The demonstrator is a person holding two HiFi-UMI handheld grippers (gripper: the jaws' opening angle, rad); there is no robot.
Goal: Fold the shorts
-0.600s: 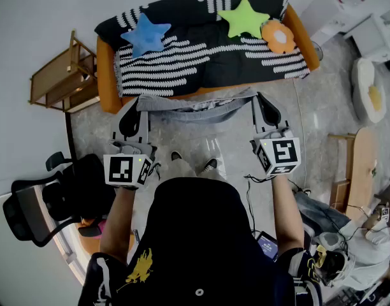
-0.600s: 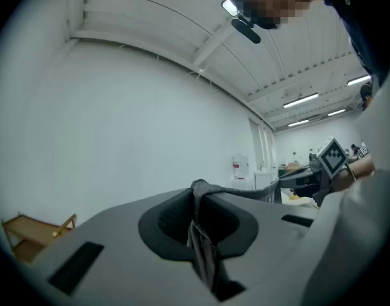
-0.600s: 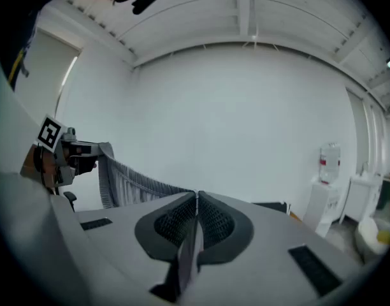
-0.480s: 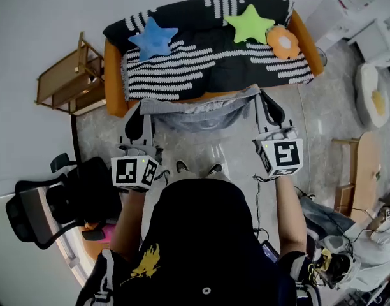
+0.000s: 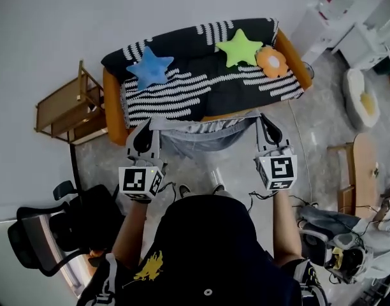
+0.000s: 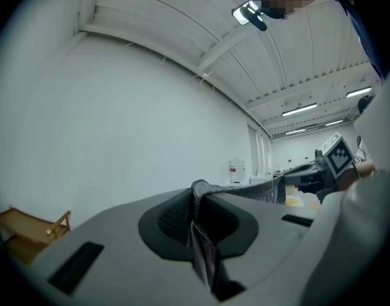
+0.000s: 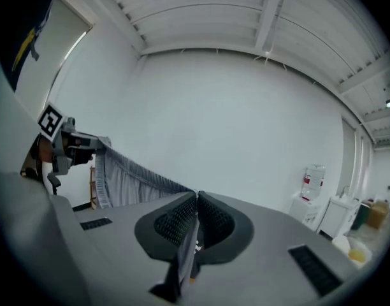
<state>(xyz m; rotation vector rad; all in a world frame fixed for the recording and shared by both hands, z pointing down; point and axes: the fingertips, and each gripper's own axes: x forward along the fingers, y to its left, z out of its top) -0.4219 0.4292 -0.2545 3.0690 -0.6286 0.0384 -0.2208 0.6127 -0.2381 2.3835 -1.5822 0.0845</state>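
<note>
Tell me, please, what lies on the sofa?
A blue star cushion, a green star cushion and an orange flower cushion, on a striped cover; the shorts hide its front.

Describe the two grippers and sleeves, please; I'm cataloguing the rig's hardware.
Left gripper and right gripper match: light grey moulded bodies, black ribbed tongs, a white cube with black square markers. Thin dark cables trail below the cubes. The person wears a black short-sleeved shirt with a yellow print.
</note>
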